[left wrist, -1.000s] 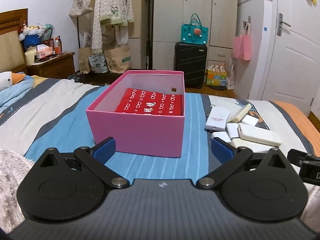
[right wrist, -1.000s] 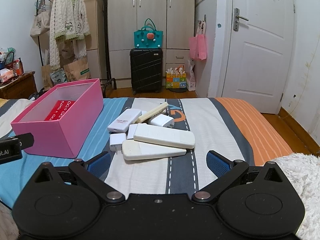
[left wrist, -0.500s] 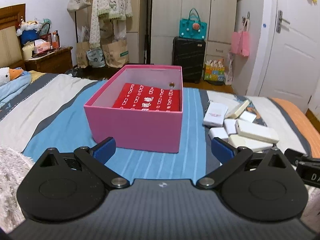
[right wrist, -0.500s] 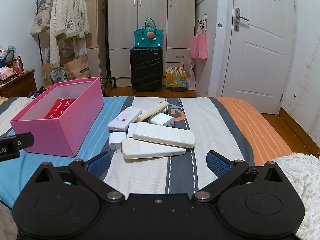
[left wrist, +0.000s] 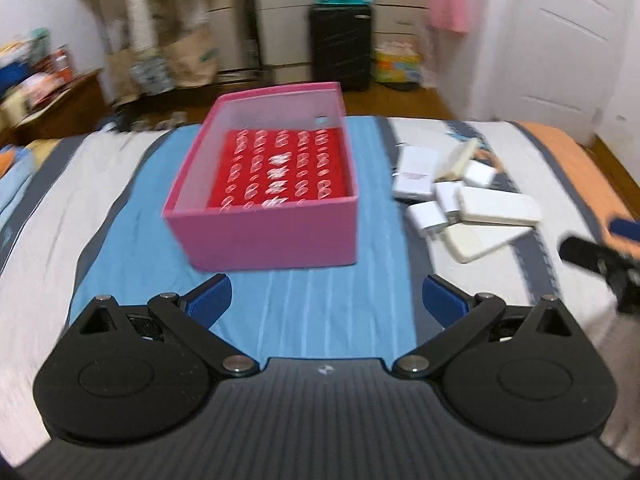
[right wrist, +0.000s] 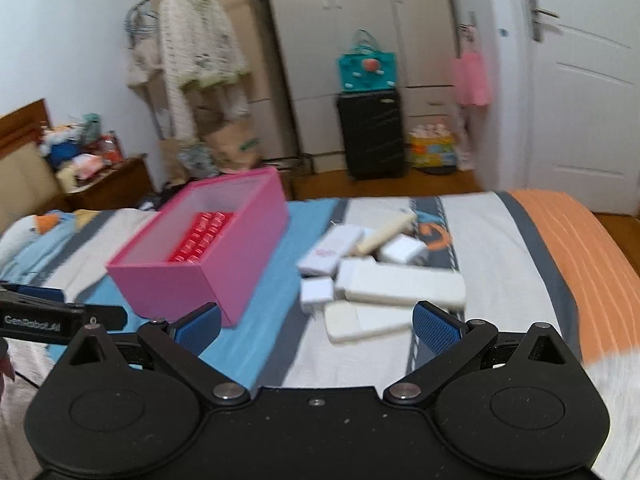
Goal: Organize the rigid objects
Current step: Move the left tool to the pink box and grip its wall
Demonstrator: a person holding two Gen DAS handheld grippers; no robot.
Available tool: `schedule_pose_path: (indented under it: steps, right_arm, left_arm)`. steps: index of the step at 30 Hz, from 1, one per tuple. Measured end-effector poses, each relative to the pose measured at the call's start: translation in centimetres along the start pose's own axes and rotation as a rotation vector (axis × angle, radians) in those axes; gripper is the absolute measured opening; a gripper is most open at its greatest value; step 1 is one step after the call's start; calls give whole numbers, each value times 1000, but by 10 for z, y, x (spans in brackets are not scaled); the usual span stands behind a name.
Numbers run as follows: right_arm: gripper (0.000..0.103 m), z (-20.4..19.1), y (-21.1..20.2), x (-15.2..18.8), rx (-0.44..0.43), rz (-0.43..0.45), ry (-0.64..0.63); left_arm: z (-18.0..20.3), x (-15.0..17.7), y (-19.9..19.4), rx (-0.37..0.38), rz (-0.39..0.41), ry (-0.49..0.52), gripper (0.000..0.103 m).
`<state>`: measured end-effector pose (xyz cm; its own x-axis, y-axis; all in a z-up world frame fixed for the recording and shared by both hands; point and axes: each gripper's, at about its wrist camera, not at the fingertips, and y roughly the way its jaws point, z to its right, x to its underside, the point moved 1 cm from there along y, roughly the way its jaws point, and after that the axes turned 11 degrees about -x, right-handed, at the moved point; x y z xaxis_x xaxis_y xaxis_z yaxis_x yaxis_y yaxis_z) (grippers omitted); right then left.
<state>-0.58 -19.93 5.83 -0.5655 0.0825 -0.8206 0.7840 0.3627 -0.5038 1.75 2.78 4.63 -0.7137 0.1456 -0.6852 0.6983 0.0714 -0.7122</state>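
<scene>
Above the bed point(left wrist: 320, 312), the left tool point(left wrist: 326, 300) is held with its fingers spread wide and nothing between them, and the right tool point(right wrist: 316, 326) likewise gapes empty. Compared with a moment ago, both views have been raised and tipped downward: more of the floor of the pink box point(left wrist: 272, 240) is now seen from the left wrist, and the right wrist view has been swung toward the box point(right wrist: 208, 256), with blur showing the motion. The box and the heap of white chargers and power banks point(right wrist: 384, 280) lie where they did, the heap just beside the box on the striped cover. Only a red patterned item point(left wrist: 280, 168) lies in the box. It is judged that sorting has not begun and that an approach to the heap is under way.
</scene>
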Motion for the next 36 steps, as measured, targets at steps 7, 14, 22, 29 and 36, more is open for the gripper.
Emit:
schedule_pose_path:
  steps: [7, 14, 22, 29, 36]
  right_arm:
    - [103, 22, 29, -70, -130, -29, 90]
    - [101, 33, 84, -110, -190, -113, 171]
    - [92, 47, 152, -119, -177, -242, 249]
    - [89, 71, 179, -95, -141, -268, 307]
    - [84, 91, 187, -74, -81, -316, 293]
  left_arm:
    - [-25, -61, -5, -34, 122, 122, 103]
    - [-55, -117, 41, 3, 37, 138, 102]
    - [-84, -151, 141, -35, -91, 69, 101]
    - [-121, -151, 216, -93, -196, -78, 99]
    - [-138, -135, 260, -50, -224, -111, 93]
